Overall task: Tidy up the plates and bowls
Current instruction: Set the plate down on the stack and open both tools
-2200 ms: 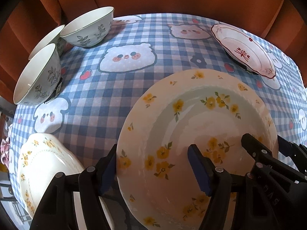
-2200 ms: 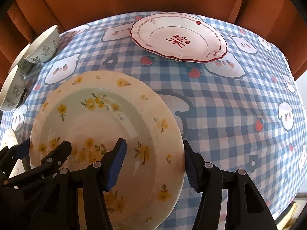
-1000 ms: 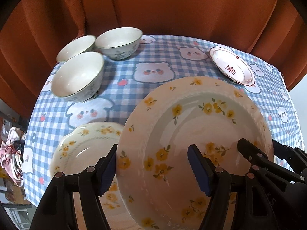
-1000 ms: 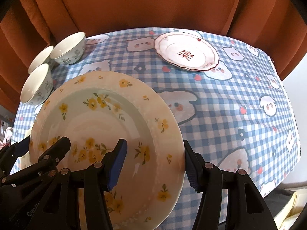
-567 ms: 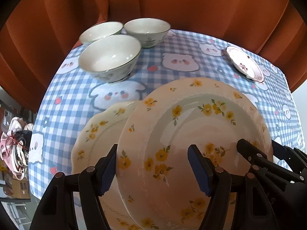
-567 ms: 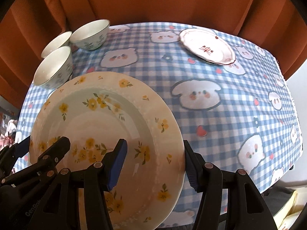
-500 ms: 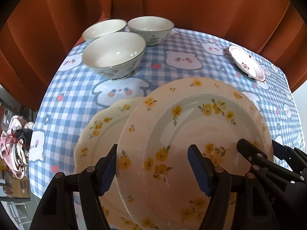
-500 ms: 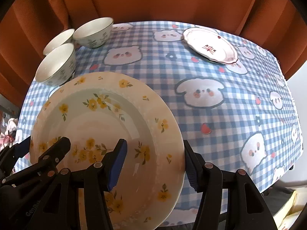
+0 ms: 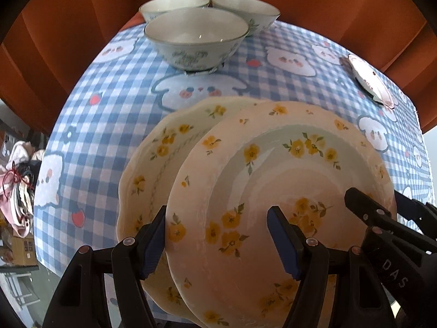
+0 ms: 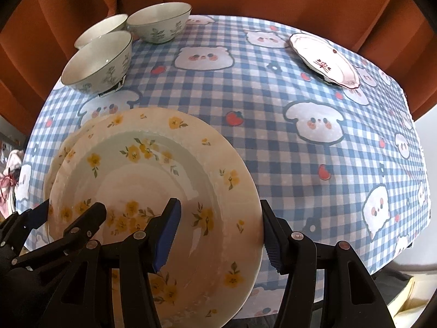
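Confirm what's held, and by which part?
The yellow-flower plate, by its near rim: left gripper on the left side, right gripper on the right side.

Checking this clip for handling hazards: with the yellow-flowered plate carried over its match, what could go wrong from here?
1. The held plate sits offset to the right of the lower plate; lowered like this, the rims could clash.
2. The left gripper and right gripper each span only its rim, so uneven release might tip it.
3. The lower plate lies near the table edge.

left hand-held gripper (image 9: pixel 218 240): clamped, level | right hand-held gripper (image 10: pixel 221 227): clamped, level
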The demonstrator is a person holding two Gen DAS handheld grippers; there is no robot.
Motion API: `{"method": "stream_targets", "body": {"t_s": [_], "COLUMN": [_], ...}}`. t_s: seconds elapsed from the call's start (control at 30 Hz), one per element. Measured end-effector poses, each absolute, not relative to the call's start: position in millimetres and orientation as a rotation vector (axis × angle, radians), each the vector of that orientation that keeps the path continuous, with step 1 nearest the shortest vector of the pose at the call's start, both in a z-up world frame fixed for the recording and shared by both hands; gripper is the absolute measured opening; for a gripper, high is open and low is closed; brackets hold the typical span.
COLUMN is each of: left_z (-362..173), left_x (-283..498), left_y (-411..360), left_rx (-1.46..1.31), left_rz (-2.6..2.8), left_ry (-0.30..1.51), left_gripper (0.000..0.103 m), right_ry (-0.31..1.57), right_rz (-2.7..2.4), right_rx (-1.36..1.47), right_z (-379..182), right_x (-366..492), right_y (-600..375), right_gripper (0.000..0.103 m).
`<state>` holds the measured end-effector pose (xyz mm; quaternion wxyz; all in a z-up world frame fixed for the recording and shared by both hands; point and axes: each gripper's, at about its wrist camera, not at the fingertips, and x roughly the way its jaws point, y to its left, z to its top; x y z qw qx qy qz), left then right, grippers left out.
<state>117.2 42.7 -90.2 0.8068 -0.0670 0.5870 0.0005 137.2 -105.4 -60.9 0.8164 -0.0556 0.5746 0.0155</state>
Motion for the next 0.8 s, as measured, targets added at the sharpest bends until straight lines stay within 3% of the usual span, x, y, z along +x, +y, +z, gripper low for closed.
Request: {"method": "stream_targets", "body": {"t_s": [0.63,0.8], "left_z": [-101.4,-102.7], "left_x": [122.5,125.2], "left_y": [44.1,41.5], "left_rx": [-0.091,-0.042], "left_rz": [0.137,0.151], "left_ry": [1.245,1.244], "left_gripper": [0.075,0.081], "right_ry": [1.232,1.224], "right_rz": [0.069,0.065], "right_rx": [-0.205,-0.174], "right_z": [-78.3,-78.4], "right_x": [152.2,147.8], "right_y": [-87.0,-89.3], "right_gripper": [0.057,0.057]}}
